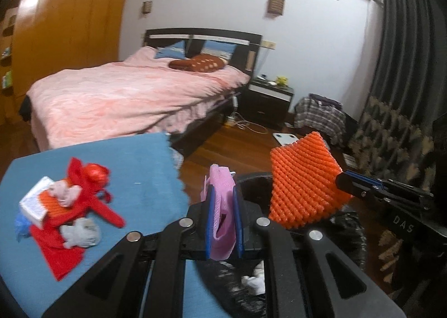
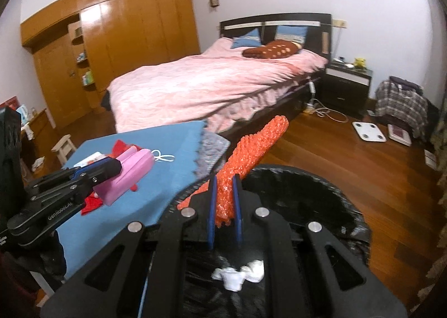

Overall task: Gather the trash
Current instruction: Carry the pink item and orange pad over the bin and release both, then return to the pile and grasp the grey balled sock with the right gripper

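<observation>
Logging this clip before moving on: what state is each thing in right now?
Left tool: shut on pink mesh piece.
Right tool: shut on orange foam net, held over the bin.
Black-lined bin: open, white crumpled paper inside.
Trash pile: uncollected on blue table.

Pink bed, nightstand, wardrobe

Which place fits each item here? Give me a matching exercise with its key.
Items:
1. pink mesh piece
2. orange foam net
3. white crumpled tissue
4. red cloth scraps

Places:
A. inside the black bin bag
B. on the blue tablecloth
C. clamped in the left gripper
D. clamped in the right gripper

Pairs: 1-C, 2-D, 3-A, 4-B
</observation>
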`<control>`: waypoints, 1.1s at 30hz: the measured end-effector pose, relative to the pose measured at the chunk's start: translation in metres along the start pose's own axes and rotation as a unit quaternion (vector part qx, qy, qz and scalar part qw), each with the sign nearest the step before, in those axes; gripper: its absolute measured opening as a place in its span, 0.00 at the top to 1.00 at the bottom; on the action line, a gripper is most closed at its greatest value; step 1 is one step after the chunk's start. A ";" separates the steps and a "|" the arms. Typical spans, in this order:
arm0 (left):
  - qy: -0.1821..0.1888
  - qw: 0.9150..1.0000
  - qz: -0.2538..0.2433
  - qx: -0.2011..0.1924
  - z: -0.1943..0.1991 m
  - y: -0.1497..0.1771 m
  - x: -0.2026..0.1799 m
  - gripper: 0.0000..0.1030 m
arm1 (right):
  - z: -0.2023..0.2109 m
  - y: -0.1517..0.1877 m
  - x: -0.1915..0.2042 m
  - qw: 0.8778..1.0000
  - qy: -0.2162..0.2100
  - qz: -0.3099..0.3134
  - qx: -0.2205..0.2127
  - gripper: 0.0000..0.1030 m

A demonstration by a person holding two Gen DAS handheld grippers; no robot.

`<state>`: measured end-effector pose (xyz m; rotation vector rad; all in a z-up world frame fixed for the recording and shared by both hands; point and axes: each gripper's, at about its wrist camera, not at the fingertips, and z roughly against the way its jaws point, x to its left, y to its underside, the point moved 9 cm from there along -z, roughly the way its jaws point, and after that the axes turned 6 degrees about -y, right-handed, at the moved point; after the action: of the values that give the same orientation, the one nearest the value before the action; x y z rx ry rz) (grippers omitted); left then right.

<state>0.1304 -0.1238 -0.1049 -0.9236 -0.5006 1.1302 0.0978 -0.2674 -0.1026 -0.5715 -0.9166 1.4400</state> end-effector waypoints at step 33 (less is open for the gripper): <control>-0.075 0.996 0.038 0.003 0.003 0.012 0.065 0.13 | -0.004 0.022 -0.031 0.998 0.052 -0.046 -0.003 0.07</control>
<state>0.1459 -0.0612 -0.1196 -0.8611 -0.5885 1.2758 0.0918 -0.2947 -0.1285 -0.5959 -0.8539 1.3140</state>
